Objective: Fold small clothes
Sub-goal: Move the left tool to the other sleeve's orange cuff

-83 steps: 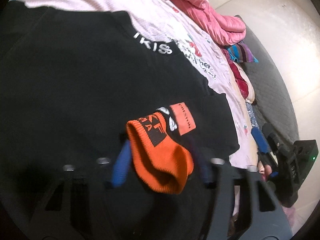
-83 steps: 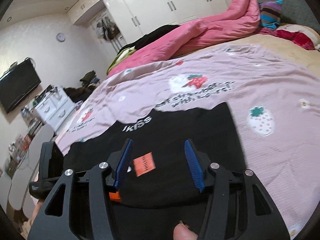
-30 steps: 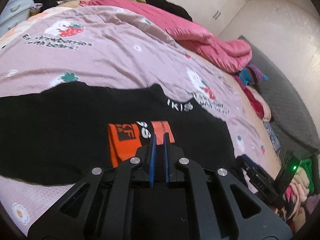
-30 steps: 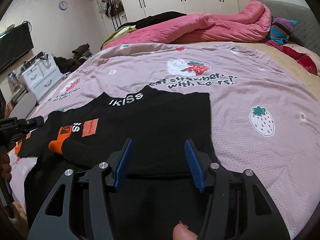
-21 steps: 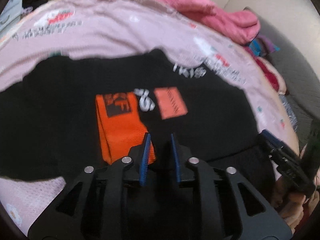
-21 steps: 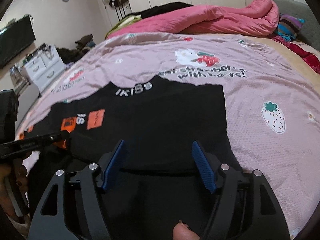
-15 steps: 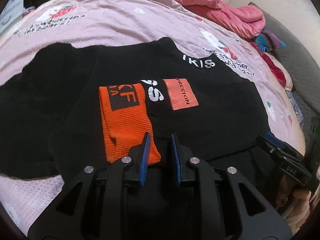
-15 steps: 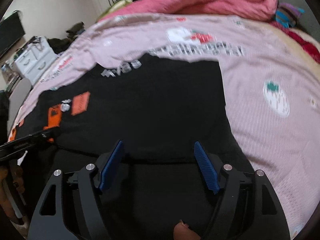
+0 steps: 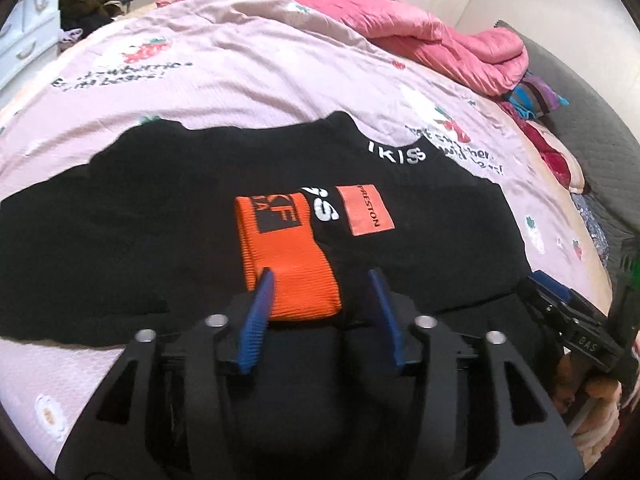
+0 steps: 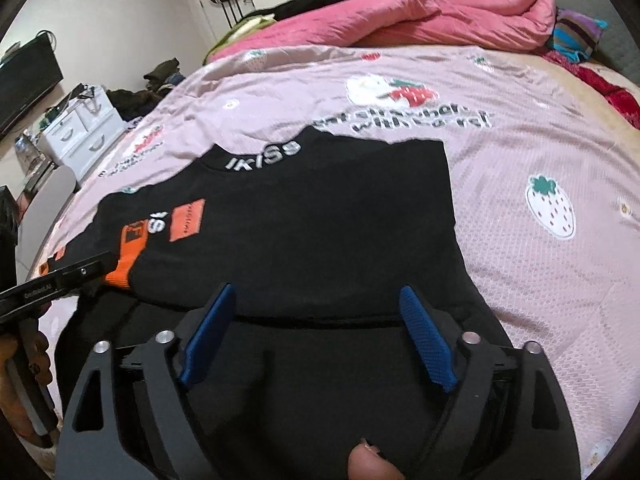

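Note:
A black sweater [image 9: 120, 216] with white "IKISS" lettering on its collar lies on the pink bedsheet [image 9: 200, 60]; it also shows in the right wrist view [image 10: 320, 232]. Its sleeve is folded across the chest, and the orange cuff [image 9: 286, 254] lies beside an orange patch [image 9: 365, 210]. My left gripper [image 9: 320, 280] is open, its blue fingers on either side of the cuff's near end. My right gripper [image 10: 316, 296] is open and empty over the sweater's lower fold edge. The left gripper's body shows at the left edge of the right wrist view.
A pink quilt [image 10: 400, 20] is heaped at the far side of the bed. Striped and red clothes [image 10: 580, 36] lie at the far right. A white drawer unit [image 10: 80, 128] and a wall TV [image 10: 24, 80] stand left of the bed.
My left gripper laid the orange cuff on the sweater's chest, shut for a moment, then opened wide around the cuff's end. My right gripper stayed open and shifted slightly.

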Available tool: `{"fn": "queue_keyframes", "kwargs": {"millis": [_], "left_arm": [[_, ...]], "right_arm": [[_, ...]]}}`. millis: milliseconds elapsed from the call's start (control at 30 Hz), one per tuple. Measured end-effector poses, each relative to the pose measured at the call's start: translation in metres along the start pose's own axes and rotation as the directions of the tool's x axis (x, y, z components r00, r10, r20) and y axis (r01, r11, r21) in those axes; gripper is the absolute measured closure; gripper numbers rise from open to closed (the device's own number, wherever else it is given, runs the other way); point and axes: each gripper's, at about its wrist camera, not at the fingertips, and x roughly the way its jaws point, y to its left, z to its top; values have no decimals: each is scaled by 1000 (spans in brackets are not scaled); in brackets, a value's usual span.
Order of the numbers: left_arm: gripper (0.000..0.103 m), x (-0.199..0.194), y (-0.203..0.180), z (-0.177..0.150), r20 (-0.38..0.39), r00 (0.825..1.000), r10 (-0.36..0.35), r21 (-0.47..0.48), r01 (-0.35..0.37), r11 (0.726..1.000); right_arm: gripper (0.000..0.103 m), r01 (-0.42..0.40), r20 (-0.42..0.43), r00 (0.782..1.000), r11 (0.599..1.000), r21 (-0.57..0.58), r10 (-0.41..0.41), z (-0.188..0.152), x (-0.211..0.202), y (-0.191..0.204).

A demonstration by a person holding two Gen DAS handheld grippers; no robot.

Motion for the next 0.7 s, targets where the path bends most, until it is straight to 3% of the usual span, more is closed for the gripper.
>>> {"fn": "queue_keyframes", "kwargs": {"millis": [67, 200, 267, 367, 700], "left_arm": [[46, -5, 0, -1, 18, 1000, 14, 6, -14, 1000], [22, -16, 4, -3, 47, 998, 34, 0, -34, 999], [17, -24, 8, -4, 69, 996, 51, -7, -51, 999], [11, -34, 16, -6, 93, 992, 83, -20, -81, 997], [9, -61, 59, -15, 148, 968, 205, -116, -189, 975]], "right_arm": [[14, 4, 19, 1000, 1000, -15, -4, 1, -4, 5], [9, 14, 62, 998, 999, -44, -11, 2, -14, 14], [8, 19, 82, 997, 998, -53, -15, 3, -18, 18], [6, 16, 100, 995, 998, -59, -10, 3, -23, 23], [5, 8, 133, 991, 997, -81, 3, 2, -36, 46]]}}
